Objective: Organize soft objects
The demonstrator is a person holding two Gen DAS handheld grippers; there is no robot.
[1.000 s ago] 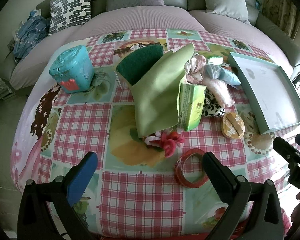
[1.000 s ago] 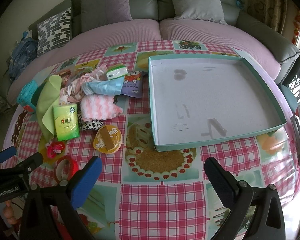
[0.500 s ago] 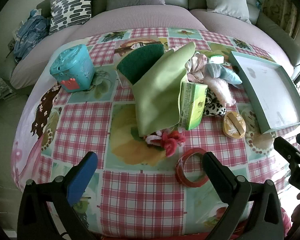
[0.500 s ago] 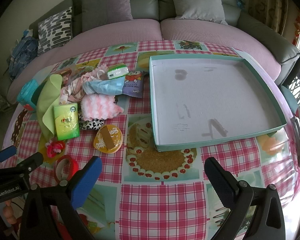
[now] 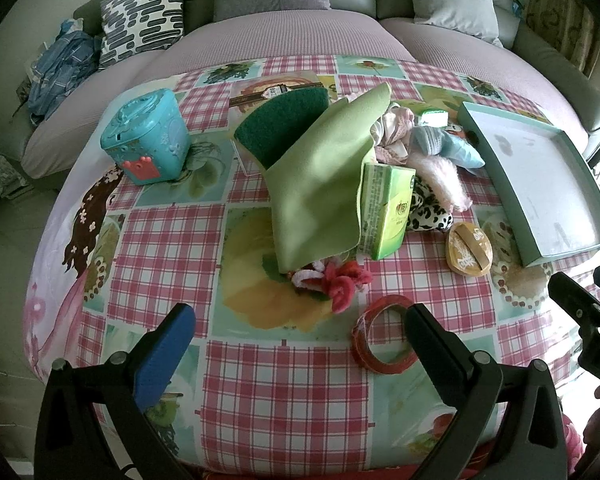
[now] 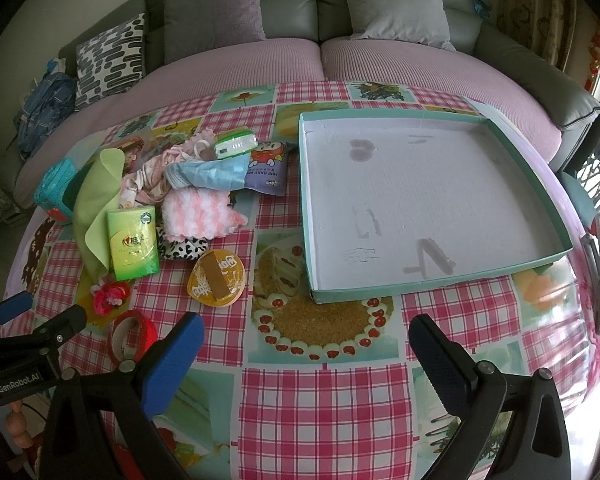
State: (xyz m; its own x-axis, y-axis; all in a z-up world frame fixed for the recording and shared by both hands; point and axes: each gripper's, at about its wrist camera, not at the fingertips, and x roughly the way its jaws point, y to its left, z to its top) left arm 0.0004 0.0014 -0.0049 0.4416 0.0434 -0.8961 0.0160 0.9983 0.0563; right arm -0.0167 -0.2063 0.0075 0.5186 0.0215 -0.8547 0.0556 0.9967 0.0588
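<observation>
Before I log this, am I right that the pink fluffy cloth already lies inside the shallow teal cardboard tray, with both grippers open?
Not quite: the pink fluffy cloth lies on the tablecloth left of the shallow teal cardboard tray, as the right wrist view shows. Both grippers are open.

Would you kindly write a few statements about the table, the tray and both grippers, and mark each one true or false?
1. The tray holds nothing. True.
2. The left gripper is shut on the red tape ring. False: it is open and holds nothing; the ring lies on the table.
3. The green cloth leans over the dark green scouring pad. True.
4. The right gripper holds the fluffy pink cloth. False: it is open, and the cloth lies in the pile.
5. The green tissue pack sits in the tray. False: it is on the tablecloth, left of the tray.
</observation>
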